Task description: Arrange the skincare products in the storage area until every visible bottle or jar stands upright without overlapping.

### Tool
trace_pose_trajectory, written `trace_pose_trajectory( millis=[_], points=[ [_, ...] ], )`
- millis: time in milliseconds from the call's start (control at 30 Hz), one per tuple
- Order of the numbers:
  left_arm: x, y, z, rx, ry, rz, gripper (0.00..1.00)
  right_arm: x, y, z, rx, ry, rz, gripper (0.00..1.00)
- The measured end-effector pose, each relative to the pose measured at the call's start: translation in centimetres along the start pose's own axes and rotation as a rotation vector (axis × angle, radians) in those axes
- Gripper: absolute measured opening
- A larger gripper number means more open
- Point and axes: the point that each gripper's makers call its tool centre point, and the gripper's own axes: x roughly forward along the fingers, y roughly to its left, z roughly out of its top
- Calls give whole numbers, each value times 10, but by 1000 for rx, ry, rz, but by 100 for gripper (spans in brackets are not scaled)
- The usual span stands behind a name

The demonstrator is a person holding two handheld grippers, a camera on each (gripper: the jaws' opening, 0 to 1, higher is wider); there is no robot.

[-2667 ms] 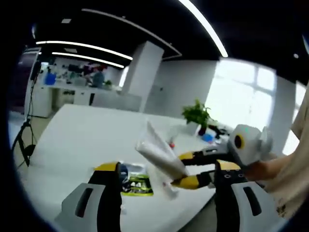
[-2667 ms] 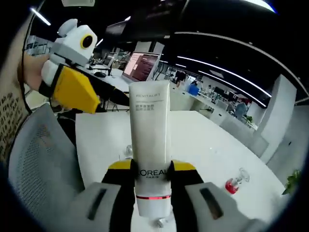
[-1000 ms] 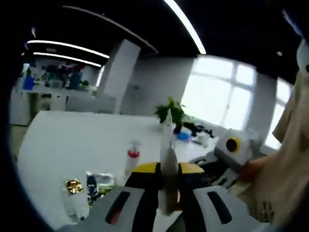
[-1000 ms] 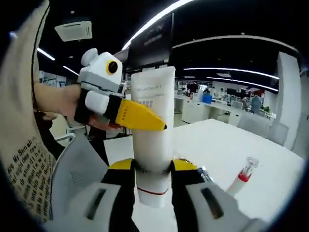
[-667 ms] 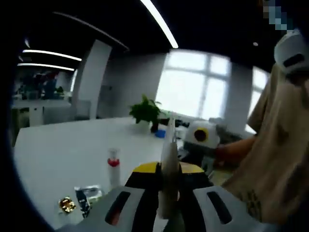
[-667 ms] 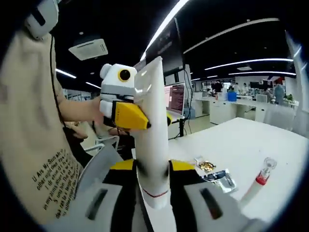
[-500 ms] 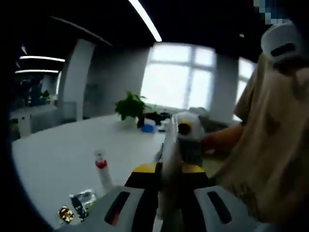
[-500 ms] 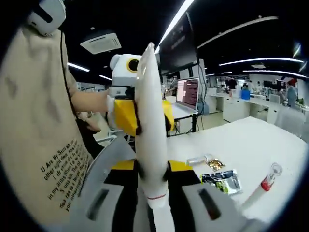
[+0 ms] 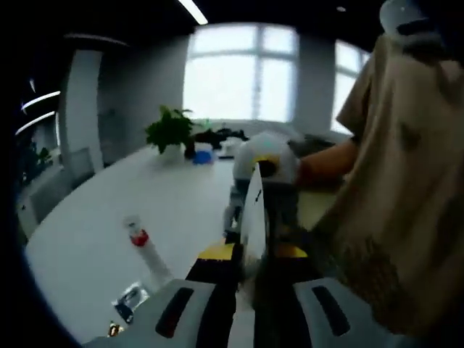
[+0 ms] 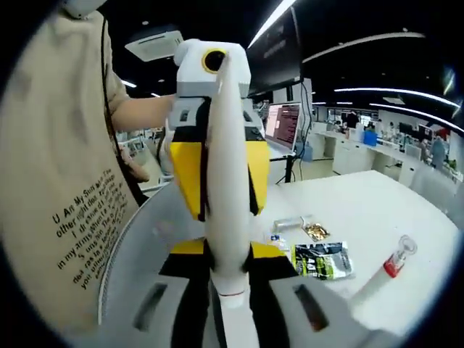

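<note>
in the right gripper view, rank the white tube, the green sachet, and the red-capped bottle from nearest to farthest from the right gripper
1. White tube: clamped between the right gripper's jaws.
2. Green sachet: flat on the table, just right of the jaws.
3. Red-capped bottle: lying at the far right.

Open-plan office. Right gripper view: rows of white workstations (image 10: pixel 377 148) recede at right under long ceiling light strips (image 10: pixel 272 22), with a lit monitor (image 10: pixel 284 125) at centre and a ceiling air-conditioning cassette (image 10: pixel 156 42) at upper left. Left gripper view: a large white desk (image 9: pixel 87 246), a potted plant (image 9: pixel 170 130) at its far end, tall bright windows (image 9: pixel 246 72) behind.
</note>
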Motion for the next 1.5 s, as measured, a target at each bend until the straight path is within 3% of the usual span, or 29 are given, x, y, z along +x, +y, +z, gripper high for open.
trace_pose_trajectory(
  millis=[133,200,433,600,967,1133,1267,1500],
  points=[
    [2,5,-11,-42,101,-11,11,3,-3,-5,12,16,-7,19],
    [4,9,-13,17,145,-25,11,7,-5,-8,40,13,-13,20],
    [11,31,-16,29,151,-19,10,4,-31,-16,42,22,-71,20],
    [20,42,-25,50,188,-21,10,4,-44,-29,57,48,-110,21],
    [40,68,-40,98,247,-29,10,7,-77,-57,158,58,-304,25],
    [48,80,-48,106,273,-17,10,1,-84,-70,194,58,-351,30],
    [47,102,-57,98,297,20,10,-10,-88,-83,240,56,-400,35],
    [44,148,-63,49,277,105,10,-21,-87,-93,329,15,-466,43]
  ],
)
